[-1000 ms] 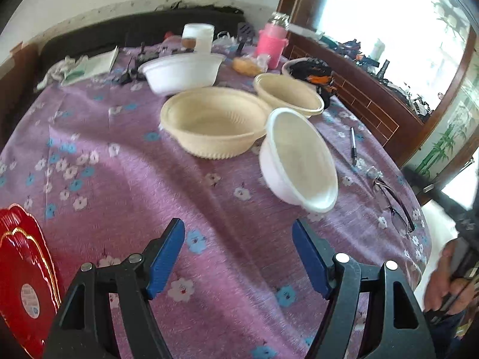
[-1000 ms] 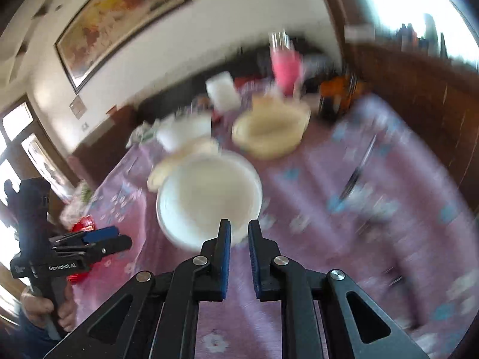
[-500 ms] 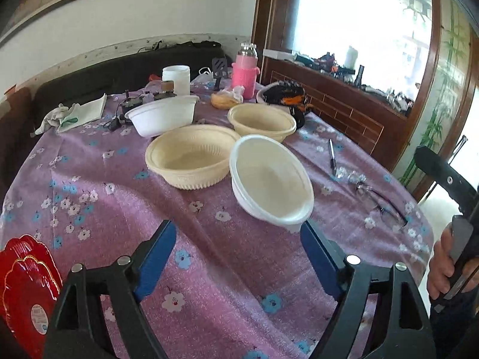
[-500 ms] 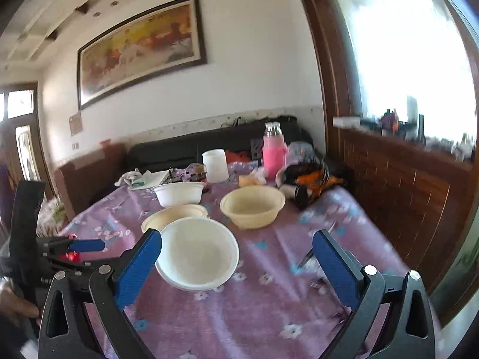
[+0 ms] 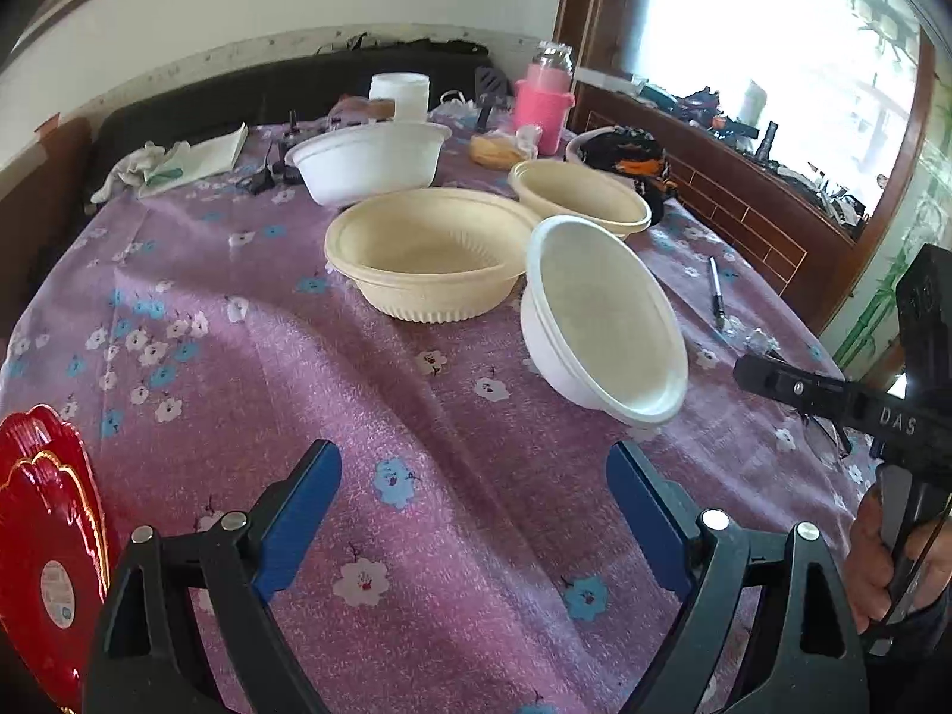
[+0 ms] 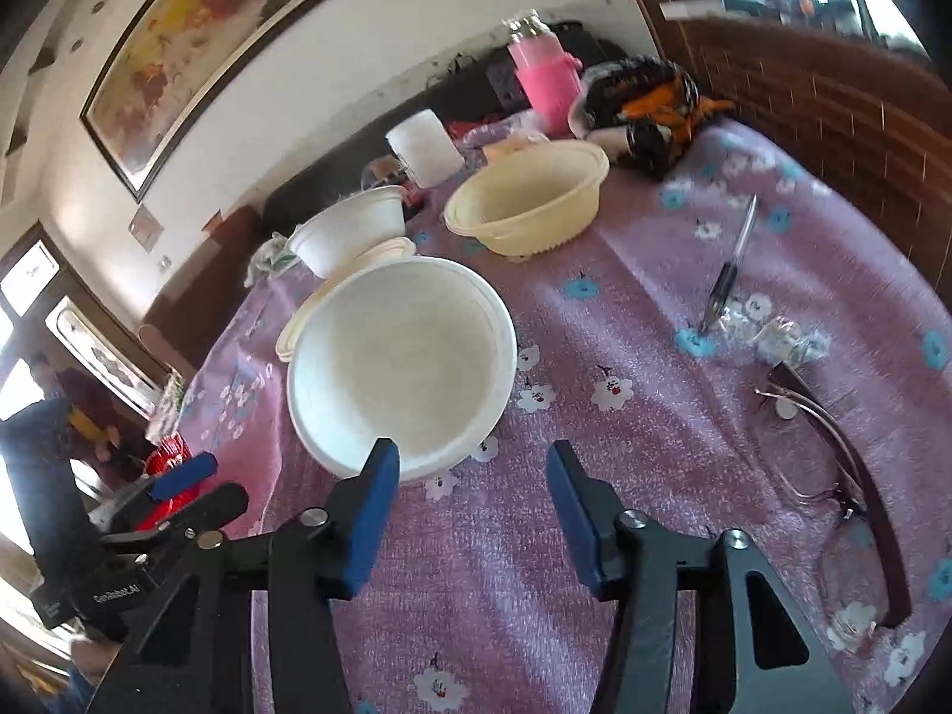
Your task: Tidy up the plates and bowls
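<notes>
Since a second ago my right gripper has let go of the white bowl: its blue pads, then nearly together at the bowl's rim, sprang wide and have just been closing partway, and they now stand apart with nothing between them, the left pad just short of the bowl's near rim at lower centre of the right wrist view. Largest in both views is the round table under a purple flowered cloth. On it, at centre of the left wrist view, sits the wide cream bowl; the white bowl I released rests tilted, leaning on the cream bowl's right side. Behind them stand a second white bowl at upper centre and a smaller cream bowl to its right. Red plates lie at the lower left edge of that frame. My left gripper has just been opening and hangs spread wide above bare cloth at the bottom, holding nothing. Smaller things: a pink flask at the top, eyeglasses at right, a pen in the right wrist view's upper right.
</notes>
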